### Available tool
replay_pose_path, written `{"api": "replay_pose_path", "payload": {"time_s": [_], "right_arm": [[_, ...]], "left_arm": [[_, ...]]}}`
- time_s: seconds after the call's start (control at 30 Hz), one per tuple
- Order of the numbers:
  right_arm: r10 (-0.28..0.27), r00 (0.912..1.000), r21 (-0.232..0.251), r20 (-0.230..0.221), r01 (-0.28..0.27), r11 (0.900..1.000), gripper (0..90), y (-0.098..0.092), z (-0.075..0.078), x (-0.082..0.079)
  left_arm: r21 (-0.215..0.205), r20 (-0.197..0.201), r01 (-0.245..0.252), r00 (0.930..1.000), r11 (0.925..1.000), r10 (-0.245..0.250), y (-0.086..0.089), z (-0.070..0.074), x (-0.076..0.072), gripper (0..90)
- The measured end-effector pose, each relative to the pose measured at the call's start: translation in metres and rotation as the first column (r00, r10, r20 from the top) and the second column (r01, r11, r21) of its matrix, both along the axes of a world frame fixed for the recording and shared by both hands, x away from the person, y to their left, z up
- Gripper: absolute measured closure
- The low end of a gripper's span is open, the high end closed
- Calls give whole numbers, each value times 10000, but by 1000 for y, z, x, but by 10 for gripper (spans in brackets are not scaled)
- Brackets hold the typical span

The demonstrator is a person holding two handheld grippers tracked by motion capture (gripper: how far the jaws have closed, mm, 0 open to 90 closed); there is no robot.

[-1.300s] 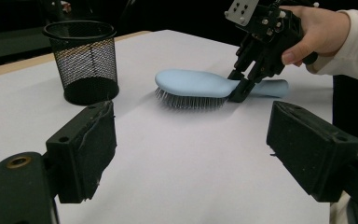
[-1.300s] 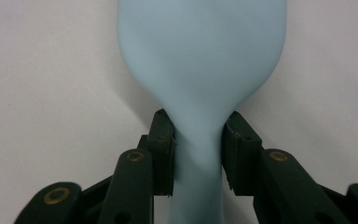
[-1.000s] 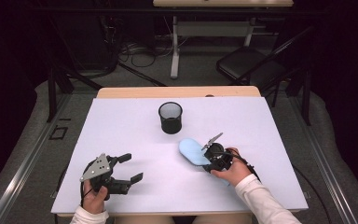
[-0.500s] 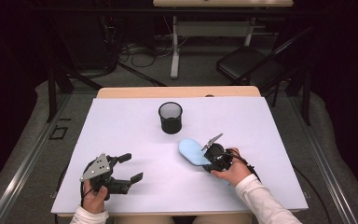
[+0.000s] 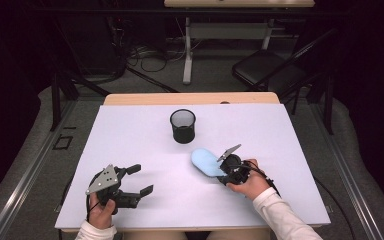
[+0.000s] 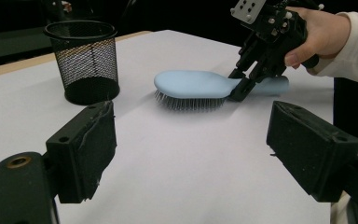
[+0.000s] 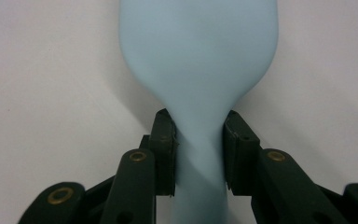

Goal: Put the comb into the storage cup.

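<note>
Your right gripper (image 5: 228, 173) sits just right of centre in the lower half of the high view, jaws clamped on the neck of the light-blue hairbrush (image 5: 206, 161). In the right gripper view the pads (image 7: 164, 149) press both sides of the narrow stretch between handle and head. Likely reason for gripping there: the neck is the slimmest part the jaws can span, and the head stays free ahead of them.

The hairbrush (image 6: 193, 85) lies bristles down on the white table cover (image 5: 130, 145), in the upper middle of the left gripper view; its head points toward the black mesh cup (image 5: 183, 126), which stands upright, near but apart, at upper centre of the high view. The grip looks suited to lifting the brush and carrying it toward the cup; that is judgement only.

Your left gripper (image 5: 136, 180) rests at lower left of the high view, jaws apart, nothing between them, well clear of the brush. It appears parked to leave the right hand room.

Writing: no brand, label or lettering readable on brush, cup or grippers.
</note>
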State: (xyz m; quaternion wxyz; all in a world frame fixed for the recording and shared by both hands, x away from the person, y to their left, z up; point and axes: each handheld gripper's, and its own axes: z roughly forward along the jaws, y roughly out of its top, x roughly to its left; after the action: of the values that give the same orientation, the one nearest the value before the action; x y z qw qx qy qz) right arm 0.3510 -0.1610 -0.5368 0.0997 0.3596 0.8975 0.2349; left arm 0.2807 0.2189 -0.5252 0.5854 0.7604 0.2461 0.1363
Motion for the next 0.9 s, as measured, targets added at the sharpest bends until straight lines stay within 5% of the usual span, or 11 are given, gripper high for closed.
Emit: {"api": "replay_pose_path", "payload": {"time_s": [0.9], "right_arm": [[-177, 9995, 606, 254, 161, 9980, 690, -6, 4, -5]], "left_arm": [[27, -8, -85, 10000, 10000, 85, 0, 0, 0, 155]]}}
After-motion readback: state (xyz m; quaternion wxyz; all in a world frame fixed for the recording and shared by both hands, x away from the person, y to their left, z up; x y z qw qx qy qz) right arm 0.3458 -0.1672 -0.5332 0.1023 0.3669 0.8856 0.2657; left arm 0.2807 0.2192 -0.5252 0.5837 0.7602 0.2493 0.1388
